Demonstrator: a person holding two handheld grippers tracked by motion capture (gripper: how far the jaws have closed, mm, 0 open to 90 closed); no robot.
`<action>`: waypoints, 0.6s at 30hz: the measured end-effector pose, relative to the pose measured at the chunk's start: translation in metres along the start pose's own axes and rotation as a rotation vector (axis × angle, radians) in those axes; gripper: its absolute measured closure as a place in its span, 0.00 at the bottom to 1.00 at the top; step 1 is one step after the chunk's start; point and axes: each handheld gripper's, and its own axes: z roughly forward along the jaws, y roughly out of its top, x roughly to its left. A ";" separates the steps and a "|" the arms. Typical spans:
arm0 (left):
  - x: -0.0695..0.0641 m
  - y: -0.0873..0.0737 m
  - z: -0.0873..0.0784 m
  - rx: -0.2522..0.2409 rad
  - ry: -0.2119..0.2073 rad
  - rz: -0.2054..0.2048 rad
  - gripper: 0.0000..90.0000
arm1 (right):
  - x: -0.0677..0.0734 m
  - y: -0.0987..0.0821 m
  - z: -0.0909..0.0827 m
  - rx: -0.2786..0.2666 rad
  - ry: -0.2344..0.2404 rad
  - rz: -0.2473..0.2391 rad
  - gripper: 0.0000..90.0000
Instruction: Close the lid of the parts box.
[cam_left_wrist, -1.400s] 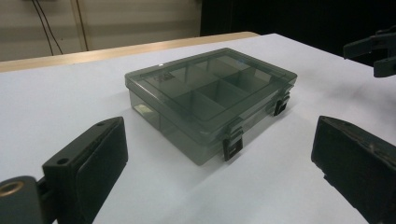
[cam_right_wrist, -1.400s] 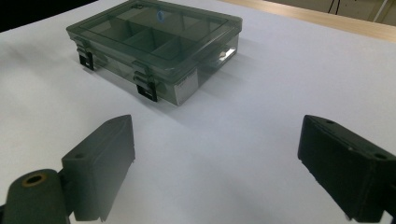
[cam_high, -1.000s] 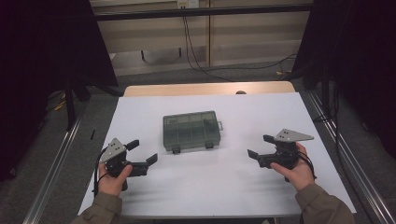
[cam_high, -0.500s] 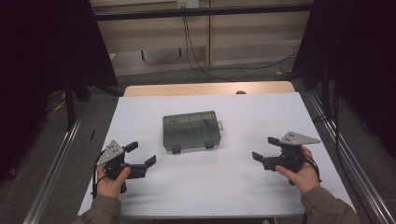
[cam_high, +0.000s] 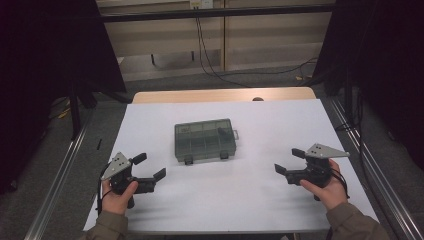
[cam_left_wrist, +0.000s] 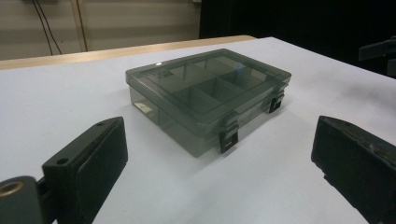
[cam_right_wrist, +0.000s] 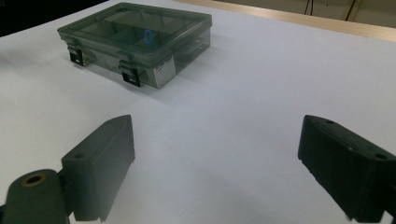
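A smoky, see-through compartment box lies shut in the middle of the white table, its two black latches facing the person. My left gripper is held at the front left, open, jaws pointing toward the box, nothing between them. At the front right my right gripper is also open and holds nothing; the box lies some way ahead of it to the left. Both grippers are well apart from the box.
The table's wooden far edge shows behind the white top. Metal rails run along both sides of the table. Dark curtains stand left and right, and cables hang at the back wall.
Both grippers drifted slightly toward the near edge of the table. The right one also moved a little to the right. The box has not moved.
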 end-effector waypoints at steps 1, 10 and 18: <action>0.000 0.000 0.000 -0.001 -0.001 -0.004 0.04 | 0.000 0.000 0.000 0.001 0.001 0.000 0.12; -0.001 -0.001 -0.001 -0.007 0.001 -0.005 0.04 | 0.001 -0.002 -0.002 0.005 0.004 -0.001 0.12; -0.002 -0.004 -0.006 -0.012 -0.004 -0.008 0.04 | -0.002 -0.008 -0.011 -0.003 -0.007 0.004 0.12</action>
